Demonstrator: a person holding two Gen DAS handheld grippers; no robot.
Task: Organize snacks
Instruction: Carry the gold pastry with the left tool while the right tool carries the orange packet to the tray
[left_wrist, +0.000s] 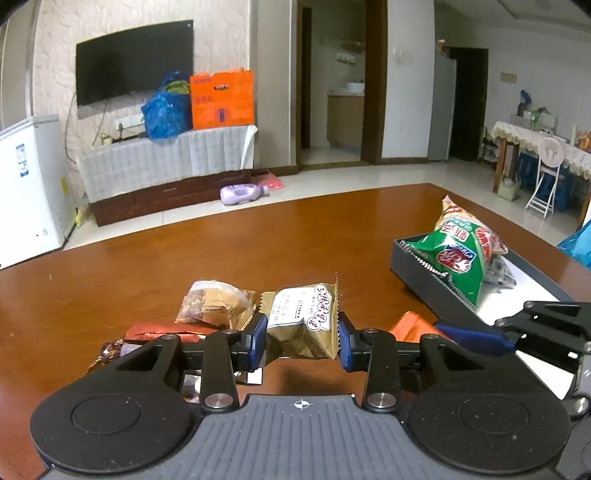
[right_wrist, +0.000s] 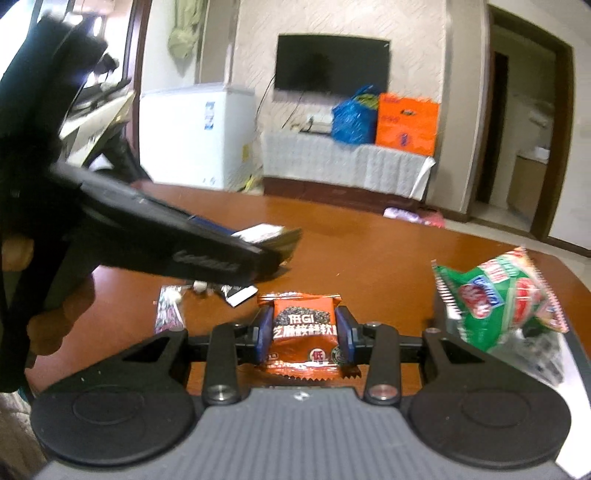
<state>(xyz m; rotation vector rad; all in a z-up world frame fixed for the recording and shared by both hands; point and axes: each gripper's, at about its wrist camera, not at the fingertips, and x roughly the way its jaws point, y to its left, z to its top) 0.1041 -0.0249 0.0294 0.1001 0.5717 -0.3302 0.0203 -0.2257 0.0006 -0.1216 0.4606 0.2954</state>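
In the left wrist view my left gripper (left_wrist: 302, 341) is shut on a gold-and-white snack packet (left_wrist: 303, 317), held clear above the brown table (left_wrist: 258, 243). My right gripper (right_wrist: 304, 332) is shut on an orange sesame snack packet (right_wrist: 304, 336). That orange packet (left_wrist: 410, 326) also shows low right in the left view, beside a blue pad (left_wrist: 472, 339) of the right gripper. A dark grey tray (left_wrist: 417, 275) at the right holds a green snack bag (left_wrist: 458, 258). The green bag (right_wrist: 506, 295) sits just right of my right gripper.
Loose snacks lie on the table: a tan packet (left_wrist: 216, 302) and a red packet (left_wrist: 162, 330) by the left gripper, and small wrappers (right_wrist: 170, 310) in the right view. The left gripper's black finger (right_wrist: 207, 251) and a person's hand (right_wrist: 48, 321) cross that view's left.
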